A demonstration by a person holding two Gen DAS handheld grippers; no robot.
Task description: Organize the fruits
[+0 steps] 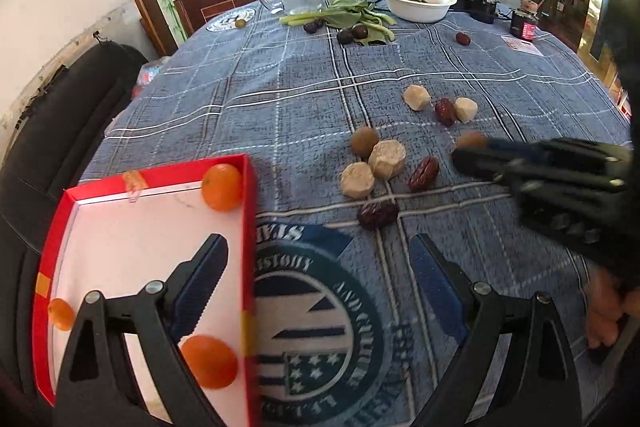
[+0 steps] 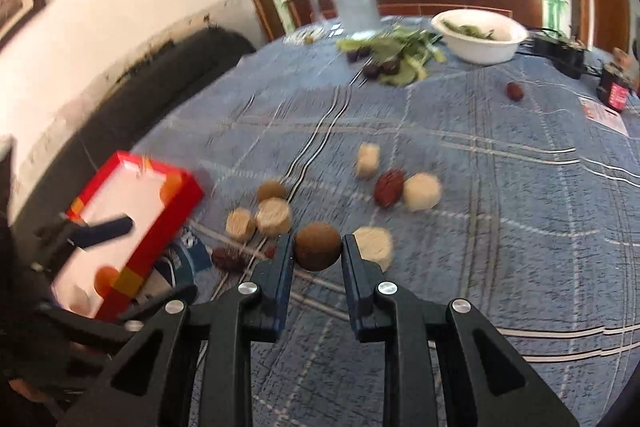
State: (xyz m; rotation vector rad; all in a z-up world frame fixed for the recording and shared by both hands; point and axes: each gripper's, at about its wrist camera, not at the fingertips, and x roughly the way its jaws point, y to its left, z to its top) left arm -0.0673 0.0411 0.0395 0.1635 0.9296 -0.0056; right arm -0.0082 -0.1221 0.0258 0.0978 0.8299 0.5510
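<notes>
The right wrist view is blurred by motion, so small fruits are hard to identify. The right gripper point(image 2: 317, 253) grasps a round brown fruit point(image 2: 318, 251) between its fingers, above the blue checked tablecloth point(image 2: 500, 211); being round, it shows no long axis. The left gripper point(image 1: 318, 269) is spread wide, one finger over the red box point(image 1: 250, 227) holding three small oranges point(image 1: 222, 187). The writing on the tablecloth emblem point(image 1: 320, 327) is upside down and only partly readable.

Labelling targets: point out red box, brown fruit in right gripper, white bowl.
red box point(image 1: 250, 227), left wrist view, right wall.
brown fruit point(image 2: 318, 251), right wrist view, centre.
white bowl point(image 1: 418, 11), left wrist view, outer wall.
</notes>
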